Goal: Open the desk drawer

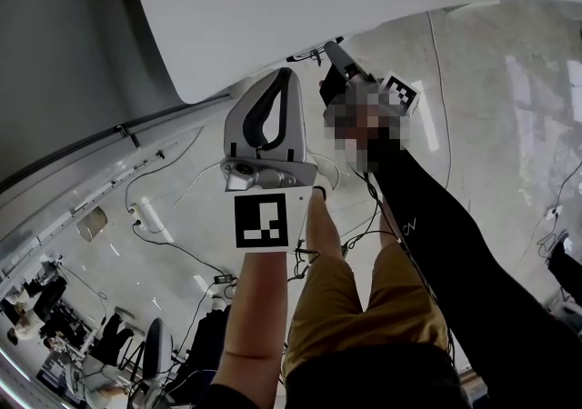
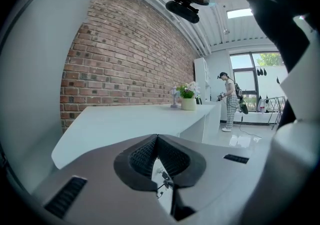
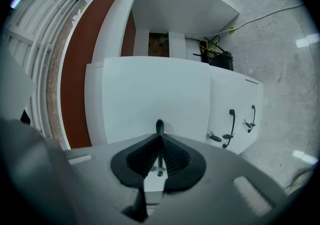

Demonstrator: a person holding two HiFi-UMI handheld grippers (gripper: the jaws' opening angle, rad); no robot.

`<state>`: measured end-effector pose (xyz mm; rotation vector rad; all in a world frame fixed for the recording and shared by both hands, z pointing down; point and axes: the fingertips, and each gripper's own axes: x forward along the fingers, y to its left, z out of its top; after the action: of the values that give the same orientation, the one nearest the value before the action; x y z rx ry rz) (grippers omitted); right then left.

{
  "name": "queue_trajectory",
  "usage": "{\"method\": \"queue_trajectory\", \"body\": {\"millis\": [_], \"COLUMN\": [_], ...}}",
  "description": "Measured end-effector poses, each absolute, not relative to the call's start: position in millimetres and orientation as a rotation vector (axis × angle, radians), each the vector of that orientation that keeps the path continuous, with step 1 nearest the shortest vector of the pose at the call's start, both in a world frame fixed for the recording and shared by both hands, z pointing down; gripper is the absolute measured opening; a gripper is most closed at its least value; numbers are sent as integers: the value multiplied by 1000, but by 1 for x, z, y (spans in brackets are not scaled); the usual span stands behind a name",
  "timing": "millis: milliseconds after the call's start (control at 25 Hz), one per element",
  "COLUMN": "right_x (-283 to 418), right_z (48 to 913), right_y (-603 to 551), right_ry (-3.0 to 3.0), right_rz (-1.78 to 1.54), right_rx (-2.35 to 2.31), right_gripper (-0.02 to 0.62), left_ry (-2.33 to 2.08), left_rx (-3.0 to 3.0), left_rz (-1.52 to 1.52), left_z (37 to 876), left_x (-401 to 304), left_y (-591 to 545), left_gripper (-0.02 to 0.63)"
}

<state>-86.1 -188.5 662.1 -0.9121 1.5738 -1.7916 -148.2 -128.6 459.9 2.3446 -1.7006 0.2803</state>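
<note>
Right gripper point(image 3: 159, 138) clamped on slim black handle point(image 3: 159, 125) of white drawer point(image 3: 150, 89); left gripper point(image 2: 157, 138) closed, empty.

A red brick wall point(image 2: 130, 54) runs toward bright windows point(image 2: 248, 76), above a glossy pale floor point(image 2: 245, 139).

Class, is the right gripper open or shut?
Shut. The right gripper has its fingers pressed on the handle.
</note>
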Motion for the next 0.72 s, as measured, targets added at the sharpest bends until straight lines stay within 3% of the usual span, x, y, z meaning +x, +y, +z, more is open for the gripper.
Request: {"method": "queue_trajectory", "body": {"millis": [720], "right_x": [-70], "right_z": [664], "right_y": [-153], "right_ry": [1561], "right_rz": [-1816], "right_rx": [-940], "right_gripper": [20], "left_ry": [-1712], "left_rx": [2348], "left_rz": [288], "left_z": [453], "left_x": [-146], "left_y": [-116], "left_gripper": [9]}}
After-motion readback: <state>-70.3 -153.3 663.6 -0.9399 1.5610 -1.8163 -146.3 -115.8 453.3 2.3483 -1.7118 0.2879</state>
